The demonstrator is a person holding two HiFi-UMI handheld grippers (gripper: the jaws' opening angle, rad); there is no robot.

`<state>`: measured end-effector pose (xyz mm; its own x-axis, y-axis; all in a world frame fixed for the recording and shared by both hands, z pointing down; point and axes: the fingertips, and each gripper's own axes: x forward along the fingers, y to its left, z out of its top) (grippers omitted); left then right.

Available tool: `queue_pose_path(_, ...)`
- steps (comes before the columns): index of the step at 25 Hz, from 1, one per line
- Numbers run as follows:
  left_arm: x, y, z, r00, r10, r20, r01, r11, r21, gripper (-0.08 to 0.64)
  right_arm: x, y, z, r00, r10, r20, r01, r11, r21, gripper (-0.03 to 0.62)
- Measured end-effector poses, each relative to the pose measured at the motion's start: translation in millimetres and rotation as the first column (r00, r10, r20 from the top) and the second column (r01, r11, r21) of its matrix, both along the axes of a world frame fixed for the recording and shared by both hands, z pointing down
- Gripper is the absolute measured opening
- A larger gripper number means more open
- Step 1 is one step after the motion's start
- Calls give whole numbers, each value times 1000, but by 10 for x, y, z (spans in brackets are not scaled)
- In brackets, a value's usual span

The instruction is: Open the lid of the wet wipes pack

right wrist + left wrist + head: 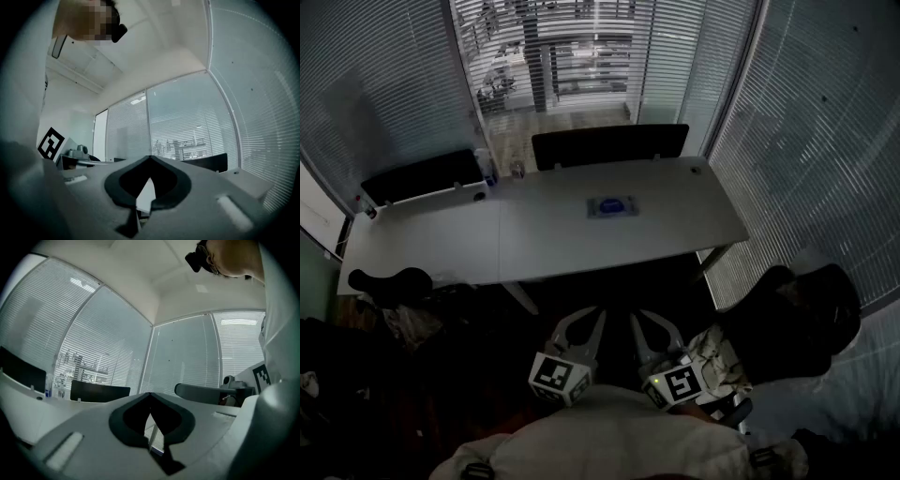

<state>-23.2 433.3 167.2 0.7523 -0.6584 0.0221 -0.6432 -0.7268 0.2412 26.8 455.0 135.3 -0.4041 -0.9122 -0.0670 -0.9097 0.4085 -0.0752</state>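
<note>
The wet wipes pack [612, 207], pale with a blue label, lies flat on the far half of the long white table [534, 244]. Its lid looks down. Both grippers are held close to the person's body, well short of the table's near edge and apart from the pack. My left gripper [589, 319] and my right gripper [649, 321] sit side by side, pointing level toward the table. In the left gripper view the left gripper [150, 393] has its jaws together with nothing between them. The right gripper [150, 157] is likewise shut and empty in its own view.
Two black chair backs [609, 142] [422, 173] stand behind the table, with small bottles [485, 169] near them. A dark office chair [797, 328] is at my right and another dark seat [389, 281] at my left. Glass walls with blinds enclose the room.
</note>
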Motion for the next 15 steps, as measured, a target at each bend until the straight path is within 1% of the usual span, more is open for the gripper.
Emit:
queue_pose_path(4,27,-20,-15,1000,8,7,-8,1000,16,2,17,-12,77,1000,-5,2,5,1000,-16,-2)
queue_pose_path(7,29,-35,-26,1000,3,-1,-3,1000,15,3,35,-22,127,1000,-1,-16,0,1000,-30,-2)
queue_pose_path(8,28,-39,-27,1000,3,-1,-3,1000,15,2,39,-28,131,1000,0,-17,0,1000,-27,-2)
queue_pose_path(11,30,-47,-25,1000,2,5,-2,1000,13,2,36,-43,72,1000,-8,7,8,1000,21,-2)
queue_pose_path(13,41,-47,-25,1000,1,7,-1,1000,11,3,68,-42,140,1000,0,3,0,1000,-22,-2)
queue_pose_path(15,53,-44,-34,1000,-1,9,1,1000,10,3,89,-40,159,1000,-3,20,4,999,-53,0)
